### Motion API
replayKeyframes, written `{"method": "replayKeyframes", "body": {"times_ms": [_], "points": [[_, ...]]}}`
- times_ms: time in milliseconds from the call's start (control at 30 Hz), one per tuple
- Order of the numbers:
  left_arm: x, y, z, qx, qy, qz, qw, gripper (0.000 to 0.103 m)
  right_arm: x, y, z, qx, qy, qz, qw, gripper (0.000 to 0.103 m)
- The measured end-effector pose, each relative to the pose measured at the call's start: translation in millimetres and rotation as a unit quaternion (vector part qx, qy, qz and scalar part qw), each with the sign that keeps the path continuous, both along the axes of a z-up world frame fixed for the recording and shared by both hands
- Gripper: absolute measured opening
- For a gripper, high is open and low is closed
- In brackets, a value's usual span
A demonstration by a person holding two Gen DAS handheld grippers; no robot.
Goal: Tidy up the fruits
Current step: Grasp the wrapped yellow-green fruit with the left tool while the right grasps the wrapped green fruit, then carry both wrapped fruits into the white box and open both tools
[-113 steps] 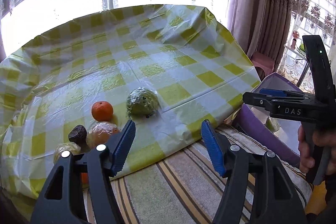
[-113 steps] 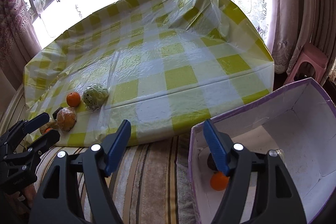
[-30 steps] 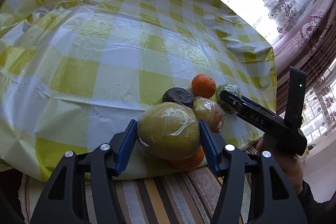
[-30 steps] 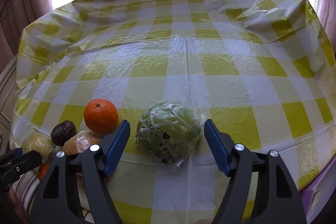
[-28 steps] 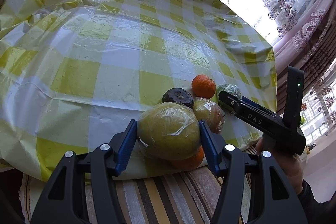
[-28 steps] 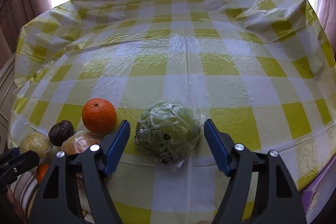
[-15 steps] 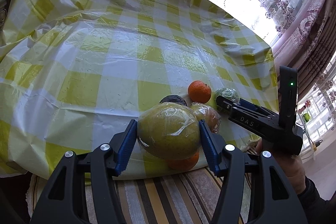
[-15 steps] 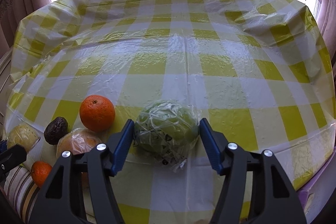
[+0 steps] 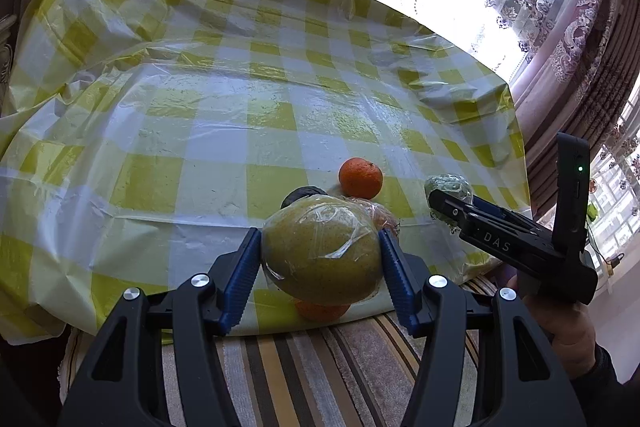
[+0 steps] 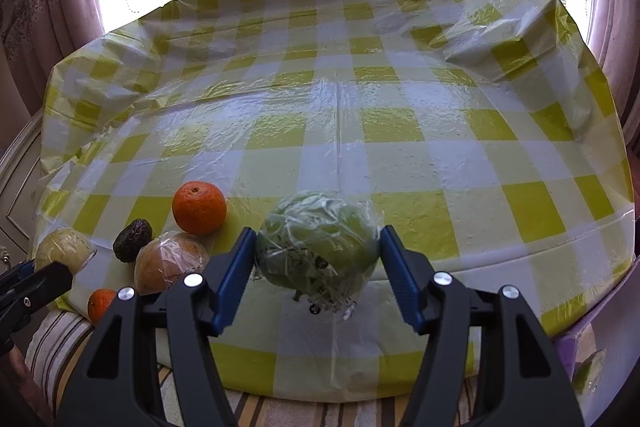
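Fruits lie in a small cluster near the front edge of a table under a yellow-and-white checked plastic tablecloth (image 10: 400,155), and two of them sit between gripper fingers. The yellow-green wrapped fruit (image 9: 322,251) is round, dull yellow-green with fine dark speckles, and sealed in clear film that wrinkles and glints across its top. The left gripper (image 9: 318,277) pinches it, both blue ribbed pads pressed flat against its sides; it hangs over the tablecloth's front edge, covering most of a small orange (image 9: 320,310) below it. Behind it show the dark top of a wrinkled dark fruit (image 9: 302,194), a wrapped orange-brown fruit (image 9: 380,213) and a bare orange (image 9: 360,178) with a dimpled, bright skin.

The wrapped green fruit (image 10: 318,247) is pale green, streaked with lighter fibres, in loose crinkled film with a printed label hanging beneath. The right gripper (image 10: 318,277) is closed on it: the left pad meets the fruit, the right pad meets the film at its edge. Whether it rests on the cloth or is lifted cannot be told. To its left lie the bare orange (image 10: 199,207), the dark fruit (image 10: 133,239) and the wrapped orange-brown fruit (image 10: 170,261), touching one another. A purple box (image 10: 600,311) edge shows at lower right, beside a striped cloth (image 9: 320,379) in front.
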State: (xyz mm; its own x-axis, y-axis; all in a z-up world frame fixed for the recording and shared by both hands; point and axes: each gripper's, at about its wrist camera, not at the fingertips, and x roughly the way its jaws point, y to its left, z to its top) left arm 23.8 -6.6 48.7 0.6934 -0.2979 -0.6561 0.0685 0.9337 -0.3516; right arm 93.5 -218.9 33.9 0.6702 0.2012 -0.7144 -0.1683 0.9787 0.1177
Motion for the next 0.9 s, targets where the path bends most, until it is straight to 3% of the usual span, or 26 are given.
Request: {"method": "replayKeyframes", "body": {"times_ms": [533,900], "points": [[-3.9,-65.6,16.9,0.023,-0.013,-0.061,0.9978,0.056,-48.8,-67.2,9.7,0.041,-0.002,-0.034,0.999,0.063],[-0.7,-139.7,15.5,0.039,-0.009,-0.137,0.9898,0.056,-83.3,-137.5,13.5,0.055,-0.003,-0.083,0.995,0.063]]}}
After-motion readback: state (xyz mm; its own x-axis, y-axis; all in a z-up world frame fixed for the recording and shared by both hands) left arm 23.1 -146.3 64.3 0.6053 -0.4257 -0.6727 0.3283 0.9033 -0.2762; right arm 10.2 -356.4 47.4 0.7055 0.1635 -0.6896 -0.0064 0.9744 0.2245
